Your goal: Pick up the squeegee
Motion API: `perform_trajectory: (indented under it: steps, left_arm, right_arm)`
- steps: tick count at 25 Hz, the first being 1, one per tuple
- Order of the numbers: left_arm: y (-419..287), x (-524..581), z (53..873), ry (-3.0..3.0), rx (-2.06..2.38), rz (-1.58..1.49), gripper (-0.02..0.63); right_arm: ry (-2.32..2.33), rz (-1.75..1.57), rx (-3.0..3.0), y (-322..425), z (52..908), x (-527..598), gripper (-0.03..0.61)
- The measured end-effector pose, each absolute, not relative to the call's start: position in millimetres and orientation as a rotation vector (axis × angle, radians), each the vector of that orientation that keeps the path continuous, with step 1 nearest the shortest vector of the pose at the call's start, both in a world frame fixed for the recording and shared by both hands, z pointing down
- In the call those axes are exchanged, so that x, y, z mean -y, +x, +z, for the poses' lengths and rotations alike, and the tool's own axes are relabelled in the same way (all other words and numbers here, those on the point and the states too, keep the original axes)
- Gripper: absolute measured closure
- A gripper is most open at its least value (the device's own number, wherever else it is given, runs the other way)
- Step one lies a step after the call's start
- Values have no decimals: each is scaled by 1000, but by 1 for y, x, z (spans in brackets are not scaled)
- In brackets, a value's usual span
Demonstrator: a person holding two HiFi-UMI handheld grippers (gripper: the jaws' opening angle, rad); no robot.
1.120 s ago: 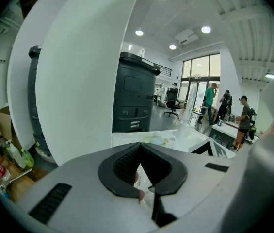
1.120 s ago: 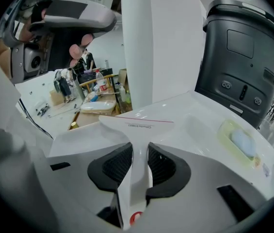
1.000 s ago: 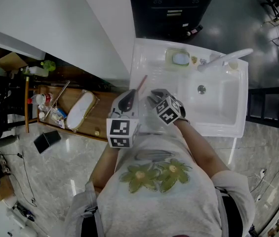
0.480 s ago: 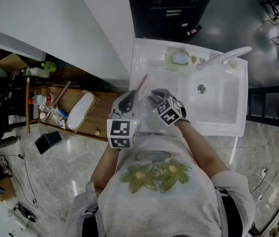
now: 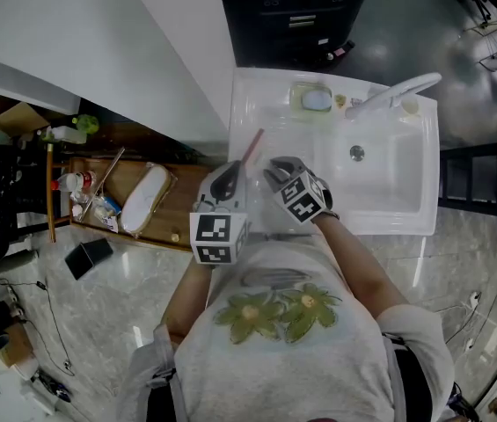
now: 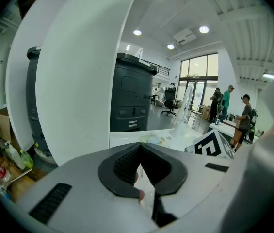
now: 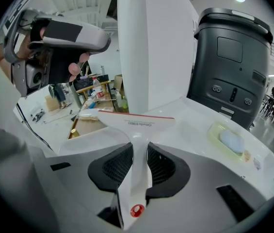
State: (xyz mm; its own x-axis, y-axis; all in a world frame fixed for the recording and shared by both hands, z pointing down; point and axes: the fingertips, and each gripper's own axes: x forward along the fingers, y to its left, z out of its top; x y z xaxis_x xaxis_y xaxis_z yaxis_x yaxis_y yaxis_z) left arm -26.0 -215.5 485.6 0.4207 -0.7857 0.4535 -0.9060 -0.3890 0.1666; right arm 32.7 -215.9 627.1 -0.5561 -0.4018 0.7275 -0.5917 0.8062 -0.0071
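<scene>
A white squeegee (image 7: pixel 136 122) with a thin red blade edge has its handle clamped between my right gripper's (image 7: pixel 139 154) black pads, its head pointing forward over the white sink counter (image 7: pixel 185 115). From the head view, the squeegee's red edge (image 5: pixel 252 147) sticks out ahead of the right gripper (image 5: pixel 274 170). My left gripper (image 5: pixel 229 178) hovers just left of it, the jaws of the left gripper (image 6: pixel 139 152) closed together with nothing held. The right gripper view shows the left gripper (image 7: pixel 61 35) high at its left.
A sink basin (image 5: pixel 380 178) with a faucet (image 5: pixel 393 92) lies to the right; a soap dish (image 5: pixel 316 100) sits at the counter's back. A white pillar (image 7: pixel 151 42) and a dark cabinet (image 7: pixel 233 62) stand behind. A wooden shelf (image 5: pixel 116 192) with bottles is left.
</scene>
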Motion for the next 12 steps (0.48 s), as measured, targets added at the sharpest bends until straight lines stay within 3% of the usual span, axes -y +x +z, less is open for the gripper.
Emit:
perform_trajectory:
  steps: [12]
  left_arm:
    - [-29, 197, 485, 2316, 1417, 435, 604]
  right_arm:
    - [824, 355, 2224, 37, 611, 208, 474]
